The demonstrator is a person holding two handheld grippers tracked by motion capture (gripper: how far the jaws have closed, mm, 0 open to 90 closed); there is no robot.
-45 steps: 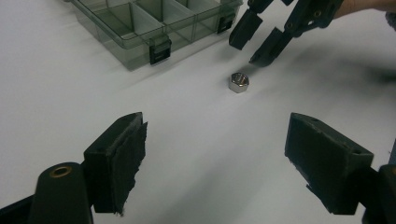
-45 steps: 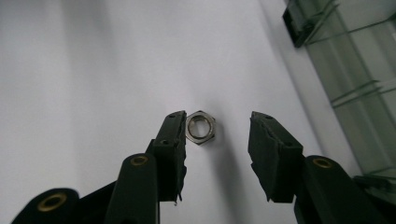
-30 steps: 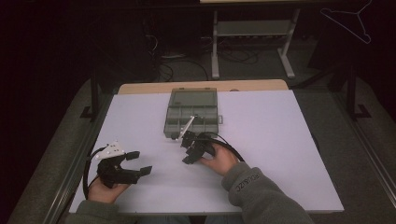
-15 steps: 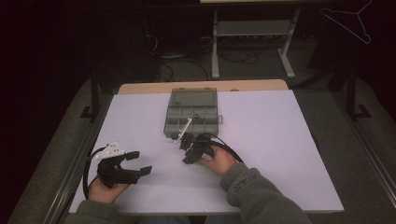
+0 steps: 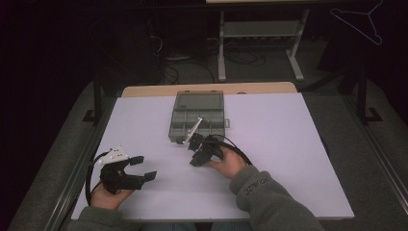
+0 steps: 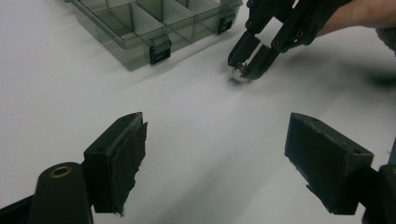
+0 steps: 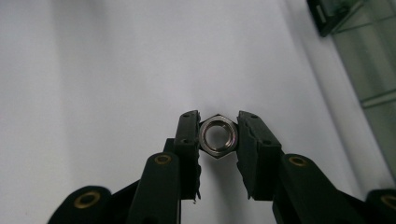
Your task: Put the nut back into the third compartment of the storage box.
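At the left of the white table (image 5: 298, 159), the left gripper (image 5: 144, 167) is held low over the surface in the person's left hand (image 5: 108, 196), a black cable looped beside it. Its jaws stand wide apart, and in the left gripper view nothing but bare table is seen between the two black pads (image 6: 121, 158).

Further right, near the middle of the table, the right gripper (image 5: 194, 153) is held in the right hand (image 5: 231, 162), with a grey sleeve (image 5: 269, 202) behind it. Its jaws have just been closing and are now pressed on a metal nut (image 7: 217, 136), which is clamped by its flat sides between the two tips. The nut (image 6: 240, 70) is seen right at the table surface, just in front of the near edge of the box; whether it is lifted clear cannot be told.

Just beyond the right gripper, a clear grey compartment box (image 5: 197, 103) lies open on the table. A thin white strip (image 5: 192, 130) is seen across its front compartments.
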